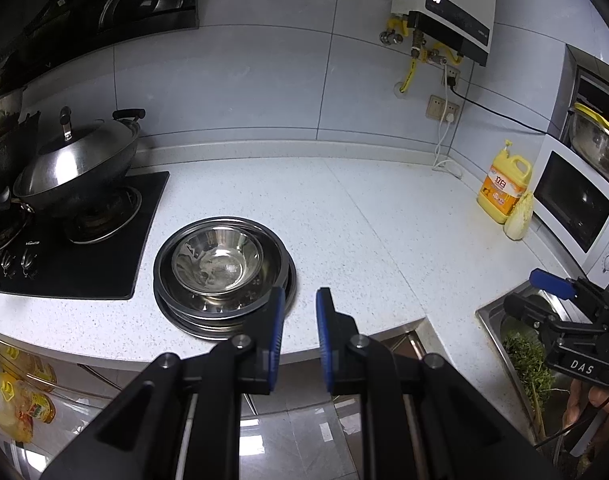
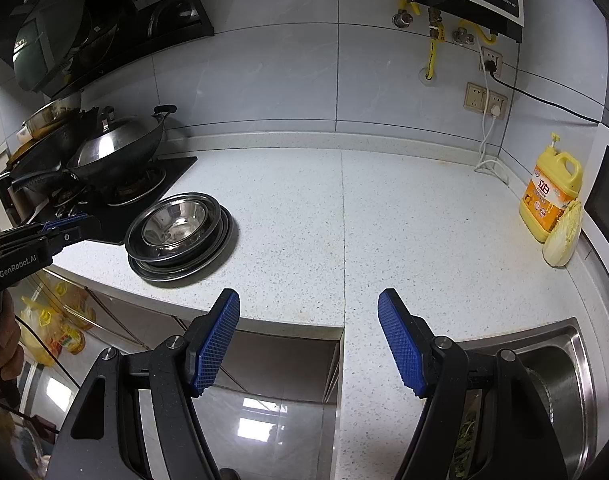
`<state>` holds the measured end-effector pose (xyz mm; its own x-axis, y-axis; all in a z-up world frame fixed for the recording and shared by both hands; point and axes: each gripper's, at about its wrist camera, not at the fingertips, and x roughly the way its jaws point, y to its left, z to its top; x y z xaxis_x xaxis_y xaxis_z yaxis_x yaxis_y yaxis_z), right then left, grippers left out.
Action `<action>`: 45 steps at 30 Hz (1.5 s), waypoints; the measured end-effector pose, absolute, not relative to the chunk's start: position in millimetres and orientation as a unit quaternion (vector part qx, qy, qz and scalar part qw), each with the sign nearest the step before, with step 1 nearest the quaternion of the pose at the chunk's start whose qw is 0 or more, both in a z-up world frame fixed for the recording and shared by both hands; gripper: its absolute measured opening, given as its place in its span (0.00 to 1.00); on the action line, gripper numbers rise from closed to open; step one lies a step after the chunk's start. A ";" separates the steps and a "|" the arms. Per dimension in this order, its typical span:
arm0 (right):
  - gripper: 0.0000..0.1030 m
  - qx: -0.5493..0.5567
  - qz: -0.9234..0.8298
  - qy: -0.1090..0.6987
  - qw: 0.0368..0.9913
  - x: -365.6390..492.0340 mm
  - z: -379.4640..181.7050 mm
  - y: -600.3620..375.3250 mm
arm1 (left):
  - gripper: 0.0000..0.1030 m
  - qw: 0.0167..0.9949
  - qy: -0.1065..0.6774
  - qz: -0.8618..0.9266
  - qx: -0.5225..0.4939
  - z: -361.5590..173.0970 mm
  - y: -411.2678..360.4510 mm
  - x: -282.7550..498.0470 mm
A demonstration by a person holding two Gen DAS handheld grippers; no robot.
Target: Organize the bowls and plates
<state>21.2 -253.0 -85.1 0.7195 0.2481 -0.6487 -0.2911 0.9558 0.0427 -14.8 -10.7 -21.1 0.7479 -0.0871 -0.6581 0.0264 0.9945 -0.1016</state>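
Observation:
A stack of steel plates (image 1: 208, 316) sits on the white counter beside the stove, with a small steel bowl (image 1: 218, 260) nested on top. The stack also shows in the right wrist view (image 2: 176, 270), with the bowl (image 2: 174, 226) inside. My left gripper (image 1: 300, 300) hovers just right of the stack's near edge, fingers a narrow gap apart and empty. My right gripper (image 2: 308, 308) is open wide and empty, above the counter's front edge to the right of the stack. It also shows in the left wrist view (image 1: 544, 292) over the sink.
A lidded wok (image 1: 76, 168) sits on the black gas stove (image 1: 84, 248) at left. A yellow detergent jug (image 1: 502, 188), a cabbage (image 1: 518, 216) and a microwave (image 1: 580, 208) stand at right. A steel sink (image 2: 560, 380) holds greens. Bags lie on the floor (image 2: 56, 332).

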 end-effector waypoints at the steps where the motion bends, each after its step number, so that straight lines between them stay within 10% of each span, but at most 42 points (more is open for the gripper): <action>1: 0.65 -0.032 0.147 0.345 0.926 22.0 -84.7 -253.7 | 0.15 0.934 0.354 -0.030 -0.043 -21.1 -10.4 -14.4; 45: 0.65 -0.038 0.155 0.346 0.925 26.2 -84.4 -258.2 | 0.34 0.931 0.360 -0.048 -0.042 -23.0 -20.7 -12.3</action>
